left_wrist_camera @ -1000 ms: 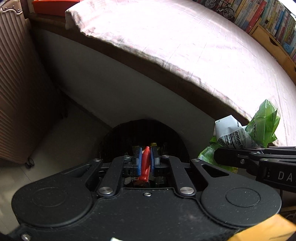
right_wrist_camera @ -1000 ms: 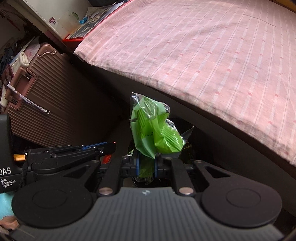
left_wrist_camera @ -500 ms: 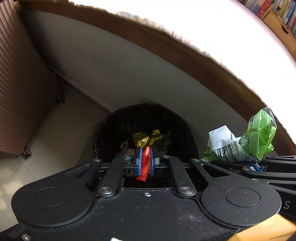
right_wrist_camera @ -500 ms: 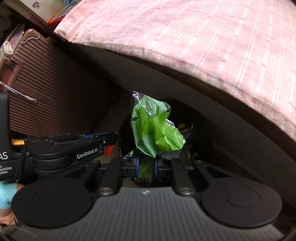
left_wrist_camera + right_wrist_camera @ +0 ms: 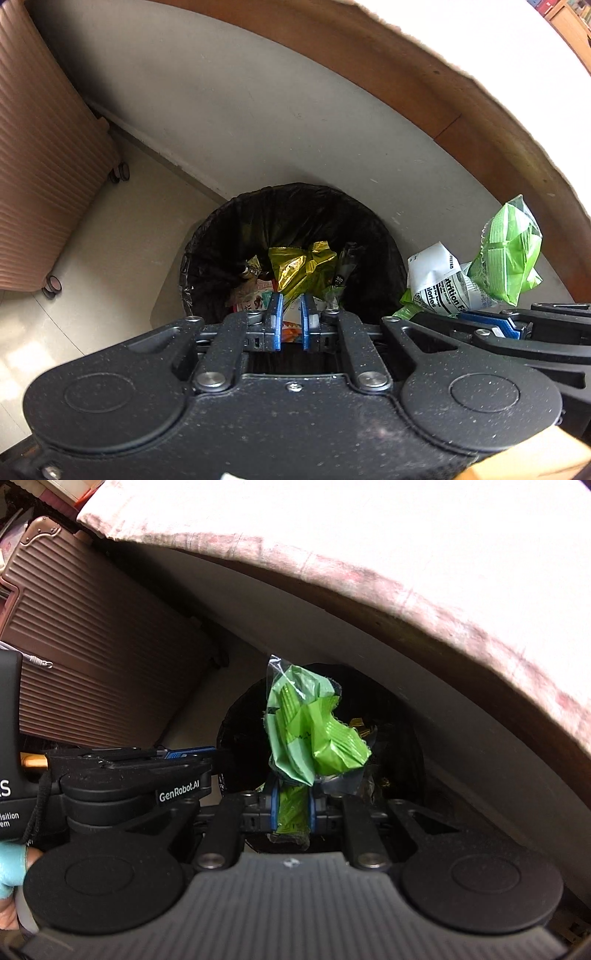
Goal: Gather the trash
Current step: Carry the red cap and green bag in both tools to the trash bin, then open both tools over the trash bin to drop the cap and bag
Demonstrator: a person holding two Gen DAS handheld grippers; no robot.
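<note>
A black-lined trash bin stands on the floor against the bed's side and holds a gold wrapper and other packets. My left gripper hangs over its near rim, its blue pads a narrow gap apart. Only an orange-red scrap shows low in that gap, and I cannot tell whether it is held or lies in the bin. My right gripper is shut on a crumpled green wrapper over the bin. In the left wrist view the green wrapper with its white printed part sits right of the bin.
A brown ribbed suitcase on wheels stands left of the bin. The bed's grey side panel and wooden rail rise behind it, with the pink sheet above. Pale floor tiles lie between suitcase and bin. A gloved hand holds the left gripper.
Both grippers have sunk toward the bin, which now looks larger. The red wrapper that stood between the left pads no longer shows there. The green wrapper stays in the right gripper.
</note>
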